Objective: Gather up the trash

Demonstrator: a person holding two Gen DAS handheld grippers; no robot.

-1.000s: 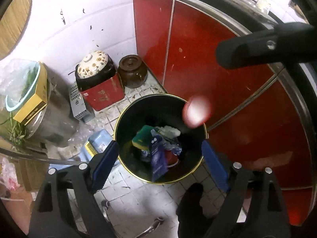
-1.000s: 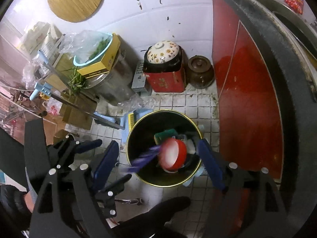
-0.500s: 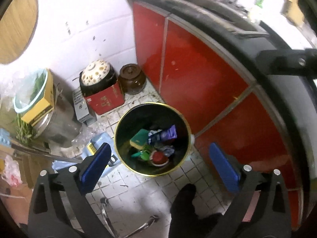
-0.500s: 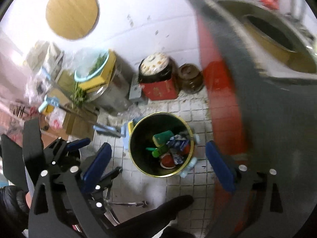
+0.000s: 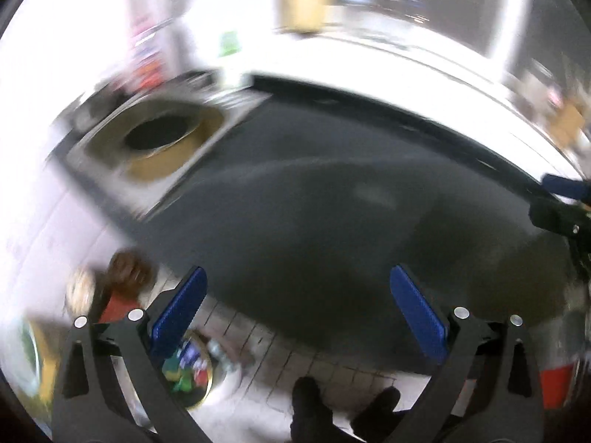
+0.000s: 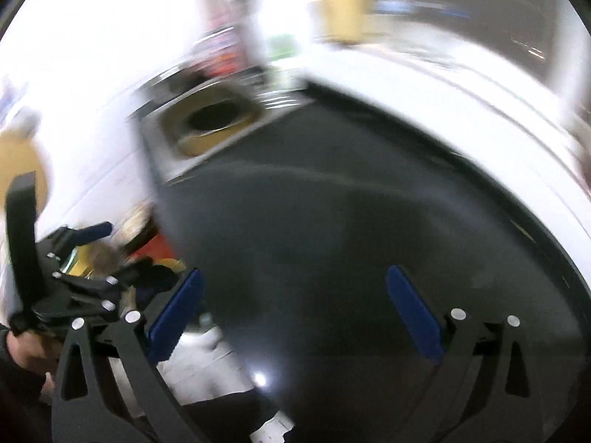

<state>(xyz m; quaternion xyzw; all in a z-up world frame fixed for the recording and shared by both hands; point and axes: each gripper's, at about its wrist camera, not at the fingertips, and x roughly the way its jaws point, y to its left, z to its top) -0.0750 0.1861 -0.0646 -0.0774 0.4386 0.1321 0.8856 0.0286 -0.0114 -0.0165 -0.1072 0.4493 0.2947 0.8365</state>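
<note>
Jaws wide and empty on left gripper [image 5: 297, 308], opening empty on right gripper [image 6: 293, 308]. Bin [image 5: 192, 380] scraps probably light, crushable; best pinched mid-body.

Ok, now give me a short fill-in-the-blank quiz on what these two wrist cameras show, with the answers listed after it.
1. The pads of the left tongs are coloured ____.
2. The left tongs stand wide open and hold ____.
3. In the left wrist view, the trash bin sits at the lower ____ of the picture.
4. The sink is set into a dark ____ that fills the middle of both views.
Missing words: blue; nothing; left; countertop.
</note>
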